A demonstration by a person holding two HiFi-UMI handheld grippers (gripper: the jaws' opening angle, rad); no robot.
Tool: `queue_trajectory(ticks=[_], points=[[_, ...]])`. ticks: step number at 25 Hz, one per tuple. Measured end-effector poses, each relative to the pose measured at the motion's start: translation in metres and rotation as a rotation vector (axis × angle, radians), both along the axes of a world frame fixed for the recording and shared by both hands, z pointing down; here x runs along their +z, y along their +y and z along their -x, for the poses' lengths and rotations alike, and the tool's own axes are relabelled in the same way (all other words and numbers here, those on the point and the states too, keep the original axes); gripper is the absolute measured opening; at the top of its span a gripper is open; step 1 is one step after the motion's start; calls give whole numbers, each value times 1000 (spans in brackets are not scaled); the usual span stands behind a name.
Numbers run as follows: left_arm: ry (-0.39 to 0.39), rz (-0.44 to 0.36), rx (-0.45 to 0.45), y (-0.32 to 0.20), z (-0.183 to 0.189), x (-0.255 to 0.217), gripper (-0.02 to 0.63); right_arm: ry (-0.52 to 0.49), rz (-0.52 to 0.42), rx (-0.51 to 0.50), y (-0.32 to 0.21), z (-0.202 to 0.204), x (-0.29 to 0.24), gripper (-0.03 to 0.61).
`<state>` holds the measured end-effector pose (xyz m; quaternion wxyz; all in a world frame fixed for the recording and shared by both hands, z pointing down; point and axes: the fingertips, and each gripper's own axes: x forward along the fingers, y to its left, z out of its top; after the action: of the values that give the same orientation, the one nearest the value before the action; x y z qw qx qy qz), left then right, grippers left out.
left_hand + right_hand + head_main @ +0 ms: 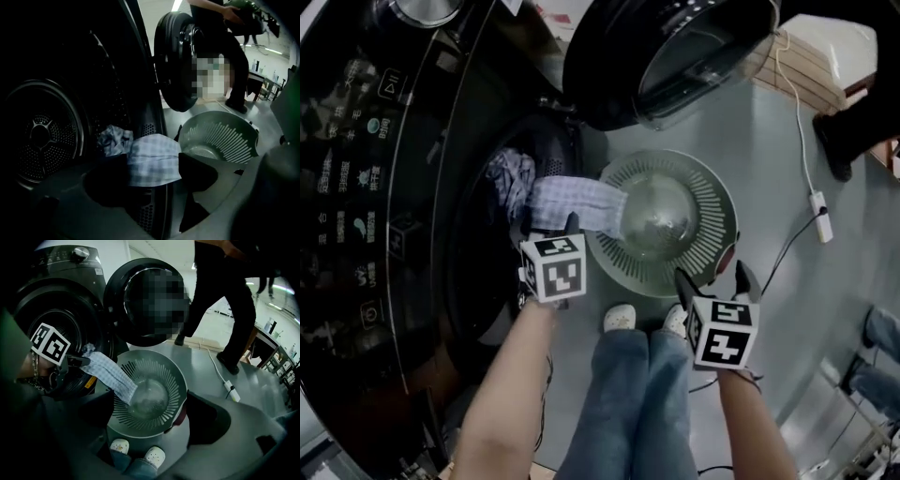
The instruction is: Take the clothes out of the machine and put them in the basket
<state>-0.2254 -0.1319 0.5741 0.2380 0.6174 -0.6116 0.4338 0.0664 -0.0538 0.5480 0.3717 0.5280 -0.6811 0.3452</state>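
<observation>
Left tool (pixel 548 227) is clenched on a checked cloth (pixel 577 202): in the left gripper view the pale fabric fills the gap between the two dark jaws, and in the right gripper view it trails out from that tool's tip. One end of the cloth sits at the mouth of the machine (pixel 356 187), and the other reaches across the near rim of the basket (pixel 712 187) and hangs over its slotted wall; whether that end touches the basket I cannot tell. A second cloth (pixel 511 178), blue and crumpled, lies in the drum (pixel 42 131) just behind the checked one, at the lip of the opening. The basket is round and grey-green and stands on the floor (pixel 769 141) right in front of the machine, below the door (pixel 675 56), which is swung wide open. Right tool (pixel 712 281) is released, its jaws well apart with nothing gripped; it hangs by the basket's near right rim and points down, so its own view looks into the bowl and onto the person's white shoes (pixel 619 319) just beside the basket. Each tool carries a marker cube (pixel 555 270) toward the forearm. A white cable with a power strip (pixel 820 216) runs over the floor to the right of the basket, well apart from it. Farther back a second person (pixel 225 301) in dark clothes stands near the door.
</observation>
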Motion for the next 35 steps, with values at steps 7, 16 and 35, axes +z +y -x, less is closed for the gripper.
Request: queue_trajectory(ticks=[7, 16, 35], points=[[-38, 56, -61, -12, 35, 31, 318, 5, 12, -85, -10, 24, 7, 482], [30, 82, -162, -6, 44, 56, 267, 17, -4, -173, -27, 38, 11, 480], [158, 53, -95, 9, -13, 5, 21, 0, -8, -115, -6, 19, -6, 471]])
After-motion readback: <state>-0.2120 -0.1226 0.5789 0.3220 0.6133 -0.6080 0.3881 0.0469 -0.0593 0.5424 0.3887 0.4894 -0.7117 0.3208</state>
